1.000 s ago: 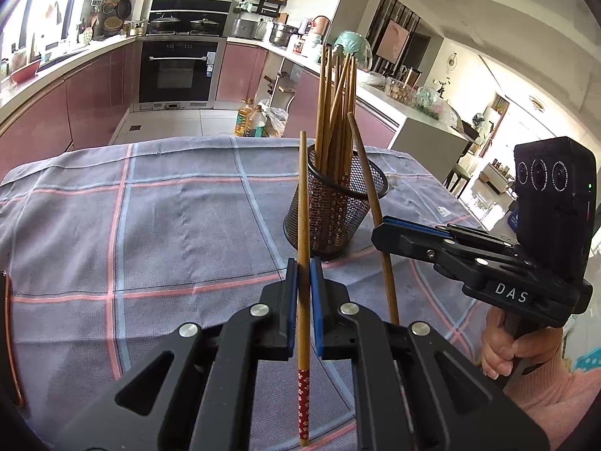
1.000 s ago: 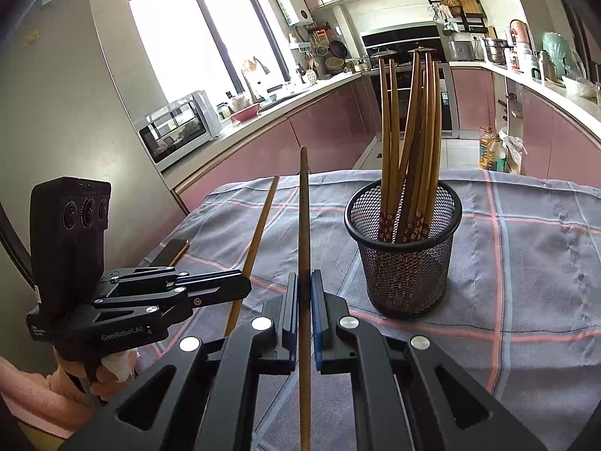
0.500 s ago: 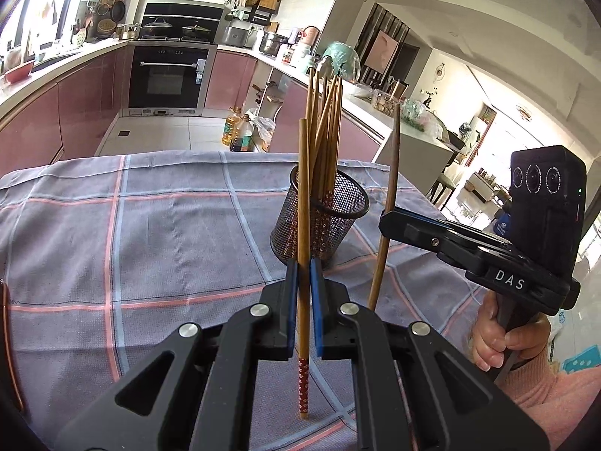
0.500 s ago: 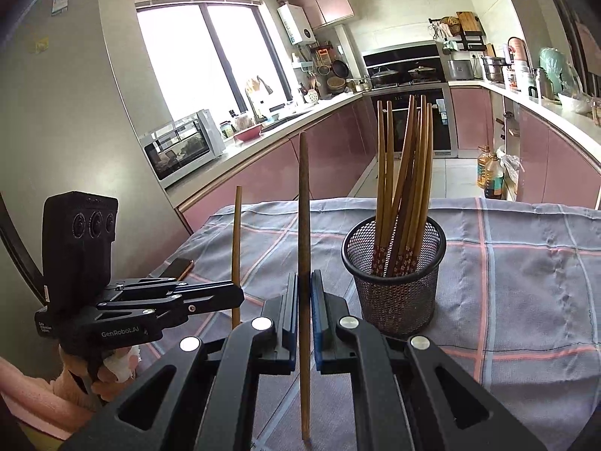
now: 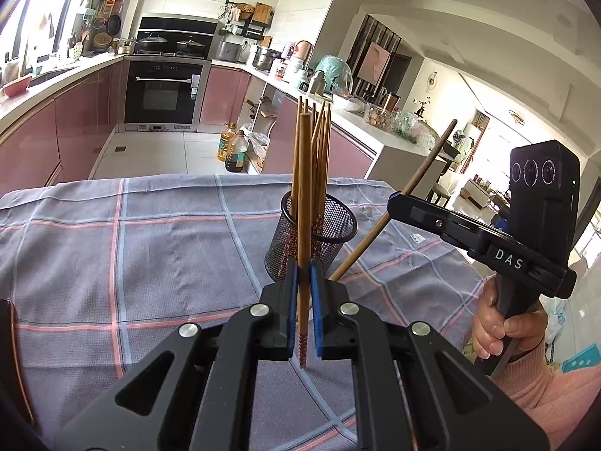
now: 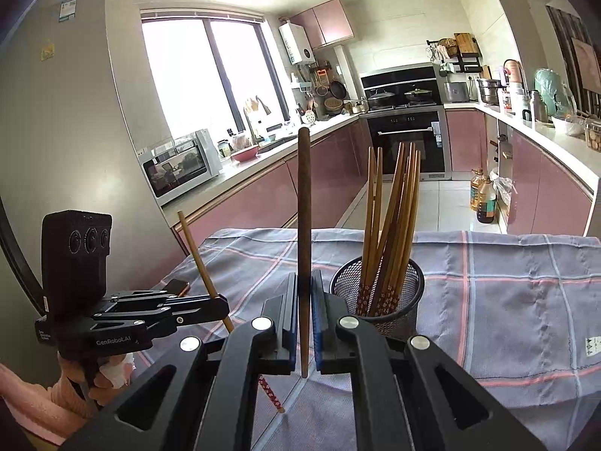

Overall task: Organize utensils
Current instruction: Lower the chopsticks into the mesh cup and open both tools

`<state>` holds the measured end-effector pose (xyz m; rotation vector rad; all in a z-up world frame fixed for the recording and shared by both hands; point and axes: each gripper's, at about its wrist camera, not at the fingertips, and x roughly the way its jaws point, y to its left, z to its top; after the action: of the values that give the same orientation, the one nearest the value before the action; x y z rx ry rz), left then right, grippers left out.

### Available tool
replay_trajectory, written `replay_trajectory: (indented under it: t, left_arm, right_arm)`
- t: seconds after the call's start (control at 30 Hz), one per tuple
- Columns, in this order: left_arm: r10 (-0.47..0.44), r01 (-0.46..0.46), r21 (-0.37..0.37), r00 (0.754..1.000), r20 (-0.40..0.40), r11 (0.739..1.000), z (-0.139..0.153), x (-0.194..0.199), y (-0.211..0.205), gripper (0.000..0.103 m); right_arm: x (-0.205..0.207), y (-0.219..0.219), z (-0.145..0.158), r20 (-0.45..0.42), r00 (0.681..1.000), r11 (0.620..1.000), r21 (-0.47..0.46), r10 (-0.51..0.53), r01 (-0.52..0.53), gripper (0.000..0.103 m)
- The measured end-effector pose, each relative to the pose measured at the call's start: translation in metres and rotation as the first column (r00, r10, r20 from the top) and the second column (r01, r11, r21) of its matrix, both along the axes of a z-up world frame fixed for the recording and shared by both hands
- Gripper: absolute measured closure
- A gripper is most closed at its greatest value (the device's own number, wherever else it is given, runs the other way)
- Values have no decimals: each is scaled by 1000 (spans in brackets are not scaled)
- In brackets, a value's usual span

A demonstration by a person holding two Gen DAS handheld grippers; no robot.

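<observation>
You are holding one chopstick (image 5: 304, 203) in the clamped left gripper (image 5: 304, 300) and another (image 6: 303, 225) in the clamped right gripper (image 6: 304, 315), near the mesh holder (image 6: 379, 297) mid-table; a long tip is risking catching its rim and tipping it.

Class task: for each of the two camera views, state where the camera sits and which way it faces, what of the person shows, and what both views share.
Left wrist: on the left tool, facing the oven wall; its chopstick clamped, right hand showing.
Right wrist: on the right tool, facing the window; dark chopstick clamped, left hand showing.
Shared: mesh holder, checked cloth, oven.
</observation>
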<state>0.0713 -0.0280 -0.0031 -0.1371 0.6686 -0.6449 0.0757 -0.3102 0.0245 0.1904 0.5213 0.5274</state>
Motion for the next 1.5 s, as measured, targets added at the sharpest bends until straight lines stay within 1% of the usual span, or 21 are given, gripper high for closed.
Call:
replay_trajectory:
  t: [0.3, 0.6, 0.77, 1.0, 1.07, 1.23, 1.5]
  left_arm:
    - [4, -2, -34, 999, 54, 999, 26, 6, 0, 96]
    - [-2, 8, -46, 990, 138, 999, 63, 11, -9, 96]
    - [0, 10, -50, 983, 182, 999, 84, 17, -18, 96]
    - [-12, 27, -63, 972, 233, 998, 106, 20, -31, 96]
    - [-17, 34, -68, 972, 233, 997, 108, 22, -36, 96]
    - [-22, 33, -48, 975, 220, 998, 106, 31, -47, 96]
    - [-20, 17, 17, 980, 199, 1000, 90, 43, -62, 96]
  right_arm:
    - [4, -9, 28, 75, 997, 1000, -15, -22, 23, 97]
    - [7, -21, 55, 132, 990, 999, -3, -49, 50, 97]
    - [12, -26, 65, 149, 987, 998, 0, -63, 63, 97]
    - [21, -31, 68, 163, 983, 996, -3, -85, 86, 97]
    - [24, -32, 67, 162, 982, 995, -3, -93, 95, 97]
    - [33, -32, 60, 145, 984, 994, 0, -106, 107, 97]
    - [44, -27, 47, 102, 988, 993, -5, -114, 115, 97]
